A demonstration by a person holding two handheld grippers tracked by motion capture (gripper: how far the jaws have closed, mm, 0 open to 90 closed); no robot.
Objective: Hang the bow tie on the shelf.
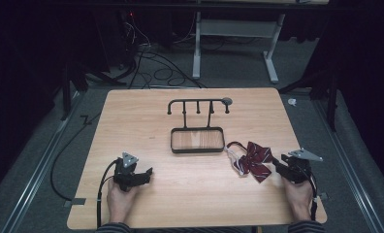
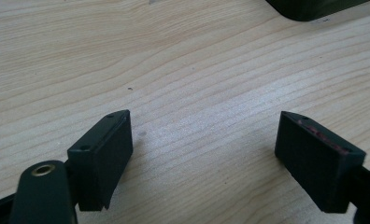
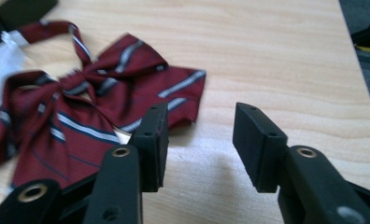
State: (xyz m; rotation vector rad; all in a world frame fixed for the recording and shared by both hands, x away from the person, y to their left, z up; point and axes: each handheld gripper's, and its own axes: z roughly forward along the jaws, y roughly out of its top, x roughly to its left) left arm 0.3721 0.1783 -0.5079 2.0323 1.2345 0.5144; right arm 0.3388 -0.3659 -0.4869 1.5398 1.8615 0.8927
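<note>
A dark red bow tie (image 1: 254, 160) with pale stripes and a black neck strap lies flat on the right part of the wooden table (image 1: 180, 204). My right gripper (image 1: 279, 162) sits just right of it, jaws pointing at it. In the right gripper view the bow tie (image 3: 103, 93) spreads out ahead and to the left. There my right gripper (image 3: 201, 119) is open with bare wood in the gap, and one jaw overlaps the tie's near corner. My left gripper (image 1: 145, 174) rests at the front left, open over bare wood (image 2: 204, 121).
A black hanger stand (image 1: 198, 104) with several hooks rises from a rimmed tray base (image 1: 198, 151) at the table's middle. A white tag (image 1: 231, 154) lies at the tie's left. Cables (image 1: 156, 73) and desk legs stand on the floor beyond the far edge.
</note>
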